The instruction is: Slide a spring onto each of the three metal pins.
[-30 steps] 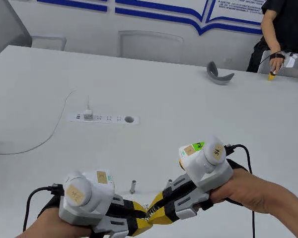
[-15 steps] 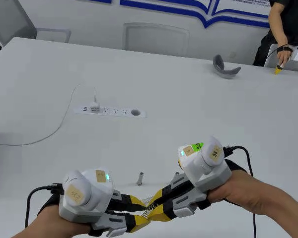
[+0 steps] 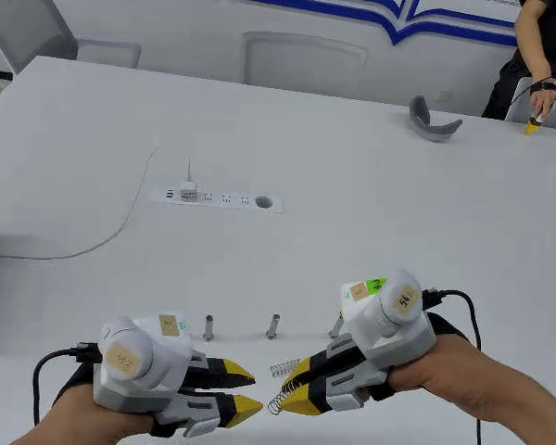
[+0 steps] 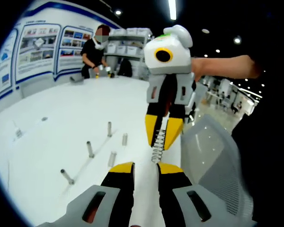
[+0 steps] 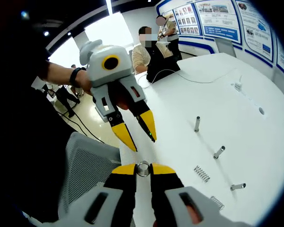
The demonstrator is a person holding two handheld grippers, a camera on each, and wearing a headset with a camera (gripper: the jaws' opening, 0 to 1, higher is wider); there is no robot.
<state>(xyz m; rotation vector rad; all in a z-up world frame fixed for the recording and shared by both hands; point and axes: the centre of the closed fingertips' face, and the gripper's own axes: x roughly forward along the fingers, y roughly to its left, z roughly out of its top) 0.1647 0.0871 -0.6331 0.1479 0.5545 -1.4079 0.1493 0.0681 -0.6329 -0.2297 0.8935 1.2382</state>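
R claw pinches a spring end-on, bore facing fwd, prob. to slip it over a pin. L claw is spread, empty, just opposite. Three bare pins sit just beyond on the counter, w/ a spare spring btwn. Power strip is farther off; approach looks open.

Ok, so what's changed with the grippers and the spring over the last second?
The left gripper has let go of the spring and drawn back, jaws open. The right gripper keeps the spring clamped in its tips. A second ago both tips met on it. The pins stay bare on the table.
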